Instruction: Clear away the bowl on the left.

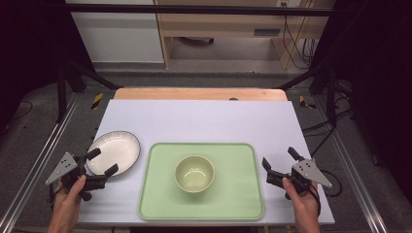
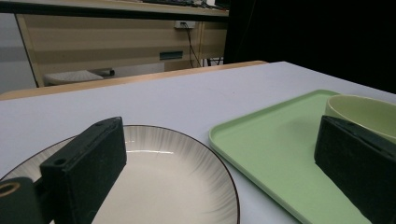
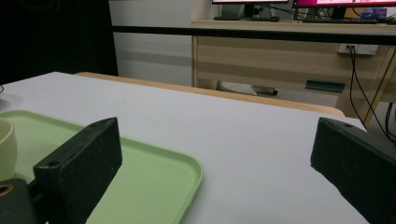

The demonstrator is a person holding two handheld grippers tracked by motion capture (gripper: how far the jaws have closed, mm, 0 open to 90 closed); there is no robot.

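The plate (image 1: 114, 152) lies flat on the white table (image 1: 204, 121), just left of the green tray (image 1: 160, 194) and apart from its rim. It is round, so no side is favoured for a grip. The left gripper (image 1: 103, 162) is by far the nearer tool: its jaws stand wide apart, holding nothing, and both tips hang over the near left part of the plate, pointing toward the tray. A grasp probably calls for dropping one jaw under the rim.

The bowl (image 1: 194, 173) sits upright in the middle of the tray. The right gripper (image 1: 278, 161) waits beyond the tray's right edge, jaws also wide open and empty, well apart from the plate.

The left gripper view shows the plate's fine ribbing and dark rim line (image 2: 187, 140), and a strip of bare table between plate and tray (image 2: 280, 154). The right gripper view shows the tray's corner (image 3: 189, 175) between its jaws.
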